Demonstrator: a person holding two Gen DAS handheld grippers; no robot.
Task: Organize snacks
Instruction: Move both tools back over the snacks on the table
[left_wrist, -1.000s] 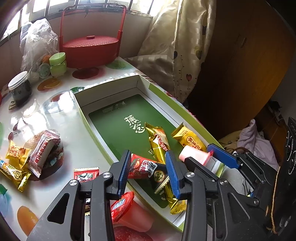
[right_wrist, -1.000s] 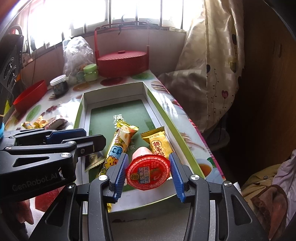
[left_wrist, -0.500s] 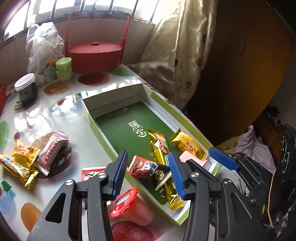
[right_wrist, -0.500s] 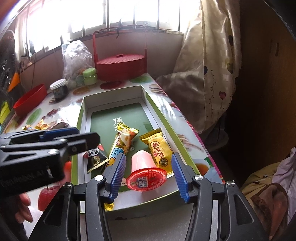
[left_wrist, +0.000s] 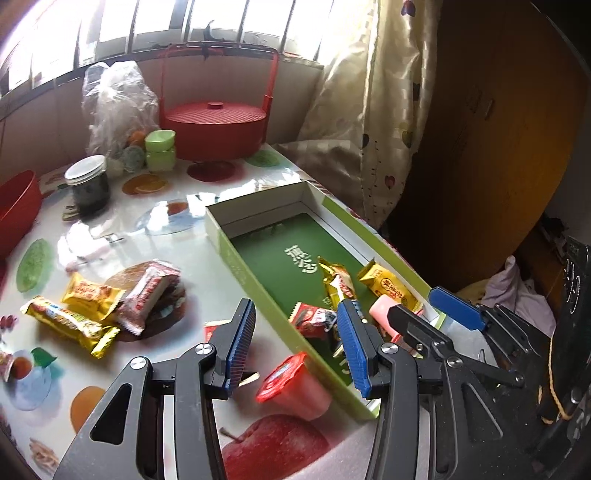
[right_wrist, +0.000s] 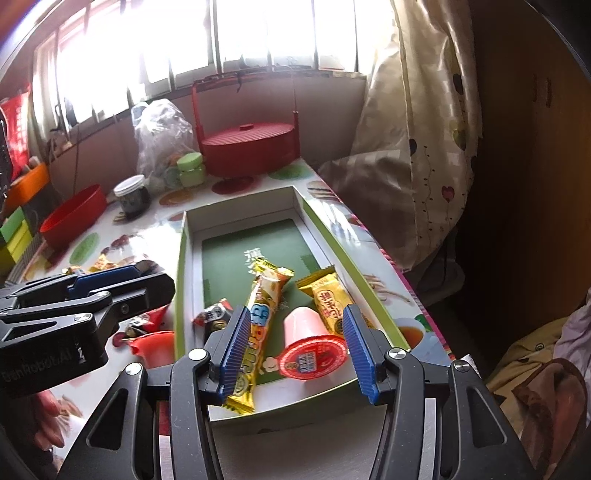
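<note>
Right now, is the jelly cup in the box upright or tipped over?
Tipped over. The jelly cup lies on its side on the box floor, red lid facing the right gripper, whose open jaws do not touch it.

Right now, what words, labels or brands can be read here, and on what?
"GenRobot.AI": faint, on the side of the left tool; its jaws have just been opening, nothing between them.
Green box floor: white Chinese characters, partly covered, unreadable.
Long yellow bar: blue letters, blurred.
Yellow packet, jelly cup lid: print too small.
</note>
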